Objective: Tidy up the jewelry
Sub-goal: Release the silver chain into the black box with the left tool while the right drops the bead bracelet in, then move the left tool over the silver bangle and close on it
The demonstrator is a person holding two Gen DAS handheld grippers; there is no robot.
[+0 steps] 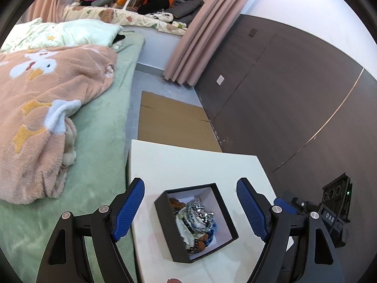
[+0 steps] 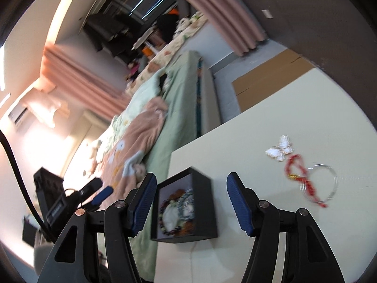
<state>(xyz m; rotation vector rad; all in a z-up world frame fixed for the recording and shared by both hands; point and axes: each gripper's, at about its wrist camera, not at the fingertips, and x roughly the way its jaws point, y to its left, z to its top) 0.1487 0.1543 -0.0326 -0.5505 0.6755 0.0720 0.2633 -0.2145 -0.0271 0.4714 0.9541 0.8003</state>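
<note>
A black jewelry box (image 1: 221, 219) with a white lining stands on the cream table (image 1: 188, 162). It holds several tangled pieces: silver chains, blue beads and brown beads (image 1: 200, 214). My left gripper (image 1: 190, 210) is open and empty, its jaws on either side of the box above it. My right gripper (image 2: 190, 202) is open and empty, with the box (image 2: 205, 202) between its fingers. On the table to the right lie a white butterfly clip (image 2: 280, 151), a red bead bracelet (image 2: 299, 176) and a thin silver bangle (image 2: 329, 181). The right view is blurred.
A bed (image 1: 99, 127) with a green sheet and a peach duck blanket (image 1: 47, 108) borders the table's left edge. Flat cardboard (image 1: 169, 118) lies on the floor beyond the table. A dark wall panel (image 1: 282, 89) runs along the right. Pink curtains (image 1: 200, 35) hang behind.
</note>
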